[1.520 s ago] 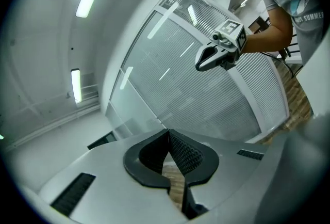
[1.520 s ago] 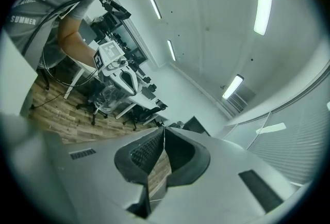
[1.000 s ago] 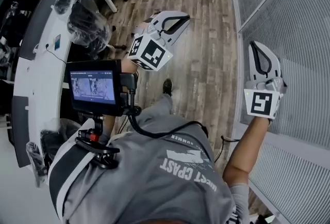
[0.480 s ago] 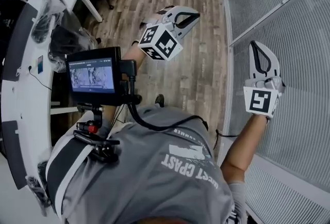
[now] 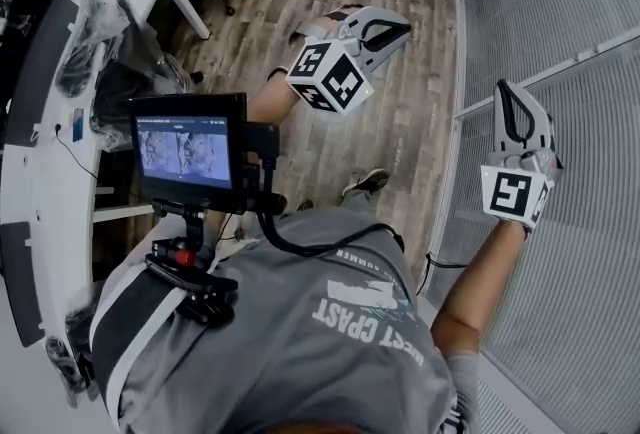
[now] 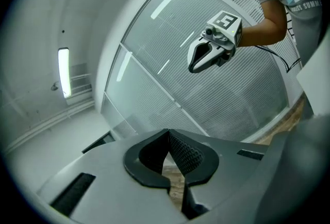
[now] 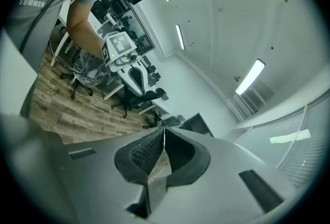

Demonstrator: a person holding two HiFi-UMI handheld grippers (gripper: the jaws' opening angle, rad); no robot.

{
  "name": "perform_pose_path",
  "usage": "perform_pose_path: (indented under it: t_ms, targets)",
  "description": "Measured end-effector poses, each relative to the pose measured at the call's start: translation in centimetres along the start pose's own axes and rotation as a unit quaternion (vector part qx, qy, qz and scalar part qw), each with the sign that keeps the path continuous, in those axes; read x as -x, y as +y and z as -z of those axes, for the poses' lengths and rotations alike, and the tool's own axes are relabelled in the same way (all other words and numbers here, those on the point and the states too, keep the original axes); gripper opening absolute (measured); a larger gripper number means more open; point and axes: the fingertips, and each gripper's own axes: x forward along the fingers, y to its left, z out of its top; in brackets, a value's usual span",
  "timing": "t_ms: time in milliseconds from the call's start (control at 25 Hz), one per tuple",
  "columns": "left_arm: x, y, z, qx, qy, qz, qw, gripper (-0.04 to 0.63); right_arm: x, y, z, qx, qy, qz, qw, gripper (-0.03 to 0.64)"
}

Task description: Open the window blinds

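Window blinds [image 5: 570,2]: fill the right side of the head view, two slatted sections split by one white frame bar; the slats cover the glass.
Wood floor [image 5: 400,122]: runs along the foot of the blinds.
White desk [image 5: 50,152]: one, curved, well apart from the blinds across the floor.
Person, grey shirt [image 5: 300,342]: stands beside the blinds, one arm stretched toward them.
Monitor [image 5: 185,150]: one, clamped at the chest on the side away from the blinds.
Grippers: two.
Right gripper [image 5: 508,87]: raised in front of the lower blind section, tips up. I cannot tell whether it touches the slats. Its own view shows the jaws pressed together, nothing between.
Left gripper [image 5: 405,24]: over the floor, near the blinds but clear of them; jaws pressed together, empty.
Marker cubes: two, one per gripper.
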Motion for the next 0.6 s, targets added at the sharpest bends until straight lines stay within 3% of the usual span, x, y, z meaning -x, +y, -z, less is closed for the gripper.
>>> perform_pose_path:
  t_ms: [160,600]
  targets:
    - [-6.3,3.1,2.4,-0.033,0.026,0.002,0.9991,0.005,-5.8,-3.6,3.9,0.002,-0.011,-0.004,1.000,0.005]
    - [-25.5,9.5,4.2,-0.048,0.043,-0.005,0.9979,0.005,-18.9,-13.6,17.8,0.005,-0.031,-0.017,0.999,0.005]
